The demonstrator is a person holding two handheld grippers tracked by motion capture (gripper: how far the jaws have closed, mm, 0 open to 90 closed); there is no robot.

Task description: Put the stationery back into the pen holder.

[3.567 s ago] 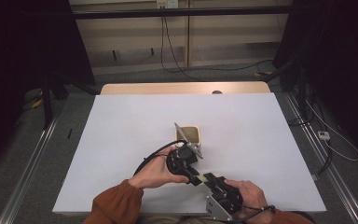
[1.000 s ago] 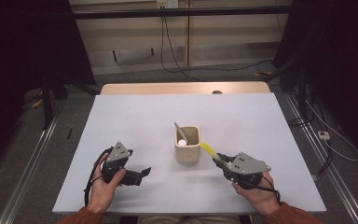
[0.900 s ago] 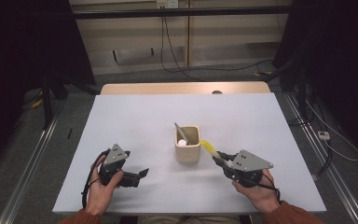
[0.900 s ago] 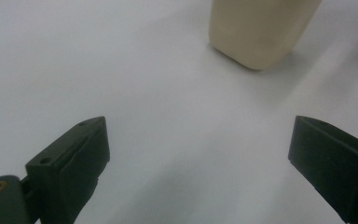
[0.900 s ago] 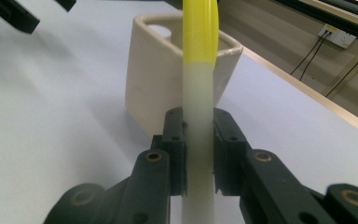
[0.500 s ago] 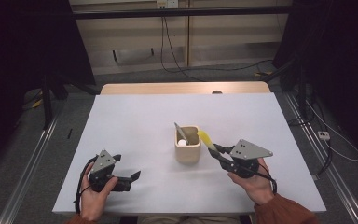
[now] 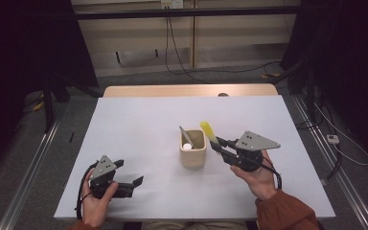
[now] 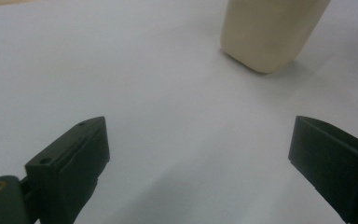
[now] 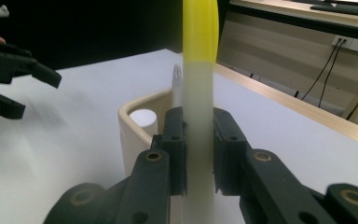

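Matte white rectangular surface [image 7: 139,129] is carrying a beige rounded plastic cup [image 7: 193,154]. Right gripper [image 7: 219,144] jaws are clamping a yellow-tipped translucent plastic stick [image 9: 199,93]; left gripper [image 7: 133,184] jaws are standing wide, empty.

White table [image 7: 139,124] with wooden far edge, grey floor [image 7: 24,143], beige wall [image 7: 139,33], trailing cables [image 7: 182,52], dark sides

Upper centre of my high view: a wooden bench [image 7: 187,90] abuts the white table [image 7: 139,120]. Behind it, black cables [image 7: 182,57] hang from a wall socket [image 7: 172,4]. At far left, a metal floor rail [image 7: 31,167] runs diagonally.
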